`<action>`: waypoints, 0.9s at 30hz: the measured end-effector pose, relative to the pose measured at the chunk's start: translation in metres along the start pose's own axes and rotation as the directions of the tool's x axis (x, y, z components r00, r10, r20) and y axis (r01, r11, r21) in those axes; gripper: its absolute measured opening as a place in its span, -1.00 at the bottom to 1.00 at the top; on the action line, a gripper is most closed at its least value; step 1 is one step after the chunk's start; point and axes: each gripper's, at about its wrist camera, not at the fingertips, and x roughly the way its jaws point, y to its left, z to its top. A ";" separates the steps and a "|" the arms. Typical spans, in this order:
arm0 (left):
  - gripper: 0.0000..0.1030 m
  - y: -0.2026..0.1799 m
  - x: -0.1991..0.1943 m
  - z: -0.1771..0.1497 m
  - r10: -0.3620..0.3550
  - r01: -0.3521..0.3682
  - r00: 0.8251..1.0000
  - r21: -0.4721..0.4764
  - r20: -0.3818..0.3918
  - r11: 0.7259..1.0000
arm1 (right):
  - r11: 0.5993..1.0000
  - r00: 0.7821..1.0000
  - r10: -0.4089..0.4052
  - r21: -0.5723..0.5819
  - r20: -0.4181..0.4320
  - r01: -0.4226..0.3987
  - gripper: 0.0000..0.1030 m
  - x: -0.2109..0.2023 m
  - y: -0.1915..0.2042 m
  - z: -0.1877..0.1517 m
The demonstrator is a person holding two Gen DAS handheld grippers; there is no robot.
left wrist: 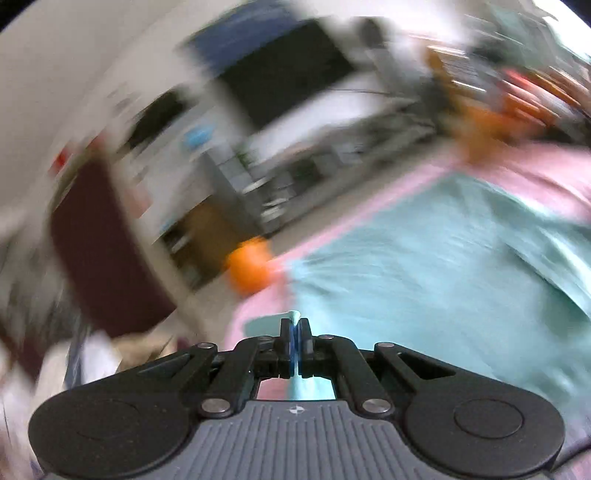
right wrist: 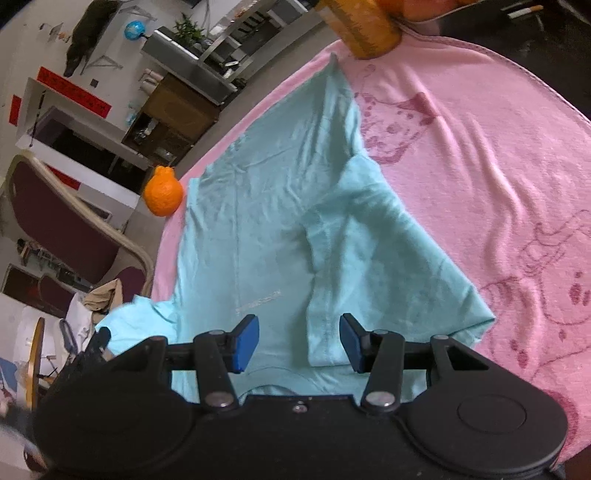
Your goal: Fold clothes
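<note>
Two hand-held grippers in play here, and they are doing very different things. My left hand-held gripper [left wrist: 294, 326] has its jaws pressed together on a fold of the teal T-shirt [right wrist: 266, 206]; a sliver of the fabric pokes out just past the tips. That whole left view is smeared with blur, so beyond the pinch I can make out little more than teal cloth on the right and an orange blob further off.

My right hand-held gripper [right wrist: 298, 341] is spread wide, blue pads [right wrist: 246, 341] well apart and gripping nothing, poised over the near edge of the shirt.

The shirt lies on the pink blanket [right wrist: 480, 155], which has darker pink drawings printed on it. The shirt's right side is doubled over onto its body, making a slanted flap that ends in a corner at the near right. A faint line of lettering runs across the body left of that flap. Its left side reaches the blanket's edge.

An orange fruit [right wrist: 163, 195] sits at the left edge of the blanket, just beside the shirt's far left corner. An orange container [right wrist: 364, 27] stands at the far edge. Off to the left is a maroon chair [right wrist: 55, 221].
</note>
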 end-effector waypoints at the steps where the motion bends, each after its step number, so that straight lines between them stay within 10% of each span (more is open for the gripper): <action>1: -0.77 -0.017 -0.007 0.003 -0.023 0.021 0.999 0.087 0.027 0.996 | 1.000 1.000 -0.006 0.005 0.001 0.006 -0.09 0.000 -0.002 0.000; 6: -0.63 -0.033 -0.023 0.000 -0.089 0.084 0.996 0.199 0.013 0.976 | 0.999 1.000 -0.026 0.029 0.008 0.026 -0.03 -0.004 -0.012 0.002; 10: -0.33 0.030 -0.018 0.009 -0.158 0.153 0.987 -0.128 -0.032 0.980 | 0.999 0.999 -0.026 0.033 0.025 0.025 -0.01 -0.008 -0.013 0.005; 14: -0.55 0.098 0.017 -0.005 -0.205 0.106 0.971 -0.541 -0.126 0.834 | 0.999 0.999 -0.035 0.026 0.027 0.034 -0.01 -0.007 -0.014 0.006; 18: -0.85 0.119 0.051 -0.023 -0.289 0.075 0.940 -0.714 -0.183 0.696 | 0.996 0.994 -0.087 -0.017 0.063 0.089 -0.54 -0.005 -0.013 0.005; 27: -0.75 0.072 0.079 -0.026 -0.193 -0.031 0.878 -0.456 -0.438 0.890 | 0.973 0.976 -0.215 -0.084 0.032 0.217 -0.75 0.021 -0.023 0.005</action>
